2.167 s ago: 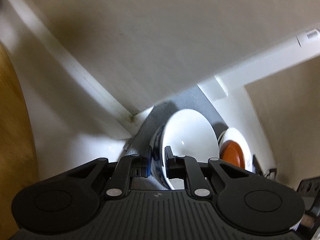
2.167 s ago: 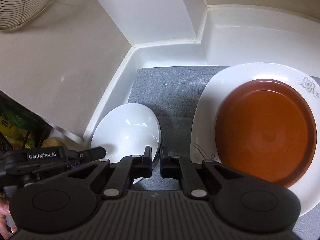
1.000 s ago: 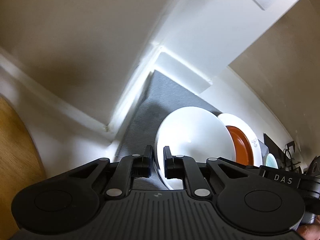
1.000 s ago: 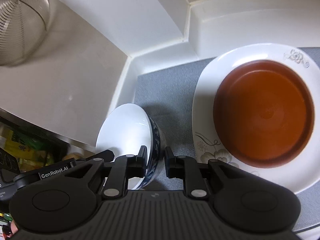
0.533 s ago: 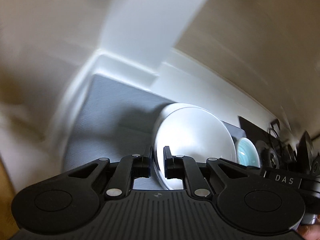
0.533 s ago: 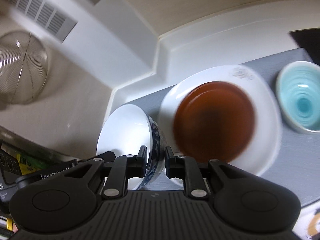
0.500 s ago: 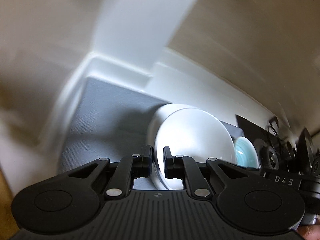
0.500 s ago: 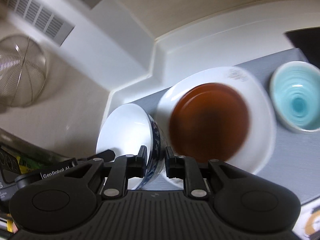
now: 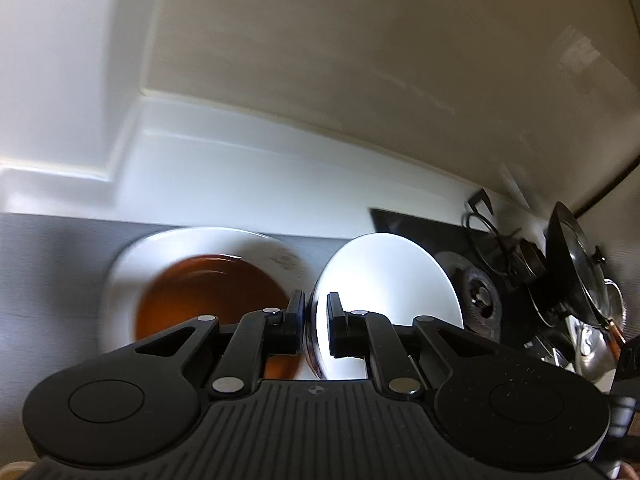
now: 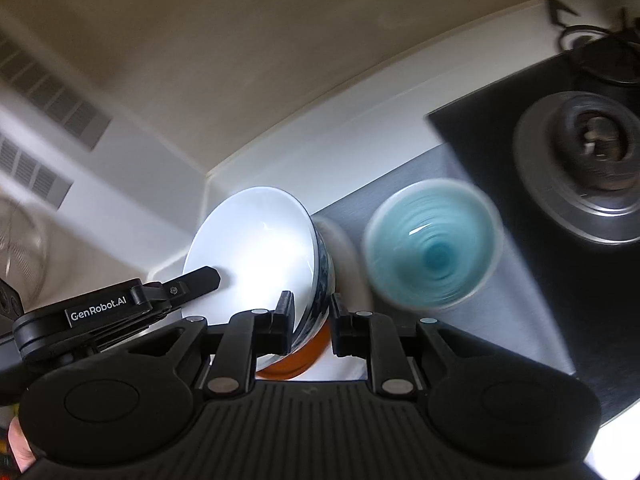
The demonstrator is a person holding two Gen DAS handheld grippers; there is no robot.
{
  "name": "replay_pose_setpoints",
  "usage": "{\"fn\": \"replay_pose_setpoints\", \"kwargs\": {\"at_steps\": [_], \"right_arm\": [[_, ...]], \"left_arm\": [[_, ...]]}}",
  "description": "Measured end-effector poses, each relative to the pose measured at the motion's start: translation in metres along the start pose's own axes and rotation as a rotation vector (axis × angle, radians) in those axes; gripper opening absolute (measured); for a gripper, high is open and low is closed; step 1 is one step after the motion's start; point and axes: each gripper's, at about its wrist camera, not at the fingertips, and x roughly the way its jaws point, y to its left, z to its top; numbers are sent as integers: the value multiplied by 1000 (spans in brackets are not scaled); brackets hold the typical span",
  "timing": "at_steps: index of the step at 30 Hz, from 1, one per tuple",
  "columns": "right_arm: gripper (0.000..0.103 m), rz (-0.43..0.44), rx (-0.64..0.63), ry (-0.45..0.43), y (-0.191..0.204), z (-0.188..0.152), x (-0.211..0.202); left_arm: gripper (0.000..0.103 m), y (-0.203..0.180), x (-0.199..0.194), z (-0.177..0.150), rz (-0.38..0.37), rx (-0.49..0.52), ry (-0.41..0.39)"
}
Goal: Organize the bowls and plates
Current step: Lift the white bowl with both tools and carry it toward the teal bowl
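A white bowl [image 9: 384,276] with a blue-patterned outside hangs tilted in the air, held by its rim from two sides. My left gripper [image 9: 312,320] is shut on the rim, and my right gripper [image 10: 310,320] is shut on the opposite rim of the same white bowl [image 10: 252,248]. A finger [image 10: 200,278] of the left gripper lies against its inside. Below and to the left, a brown dish [image 9: 208,292] rests on a white flowered plate [image 9: 120,268]. A teal bowl [image 10: 432,248] stands on the grey mat [image 10: 508,320] just right of the held bowl, blurred.
A black stove top with a round burner [image 10: 588,152] lies right of the mat. A pan and a glass lid [image 9: 576,264] stand further right. White ledge and beige wall [image 9: 360,80] run behind. A wire strainer [image 10: 20,248] sits at far left.
Both grippers have carried the white bowl to the right and a little up, off the mat's left end and past the brown dish. The teal bowl and stove have come near.
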Motion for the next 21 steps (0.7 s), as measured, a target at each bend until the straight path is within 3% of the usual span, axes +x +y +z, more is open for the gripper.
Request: {"fn": "replay_pose_setpoints", "kwargs": {"at_steps": [10, 21], "right_arm": [[20, -79, 47, -34, -45, 19, 12], [20, -134, 72, -6, -71, 11, 29]], "left_arm": [[11, -27, 60, 19, -33, 26, 82], [11, -26, 102, 16, -56, -11, 176]]}}
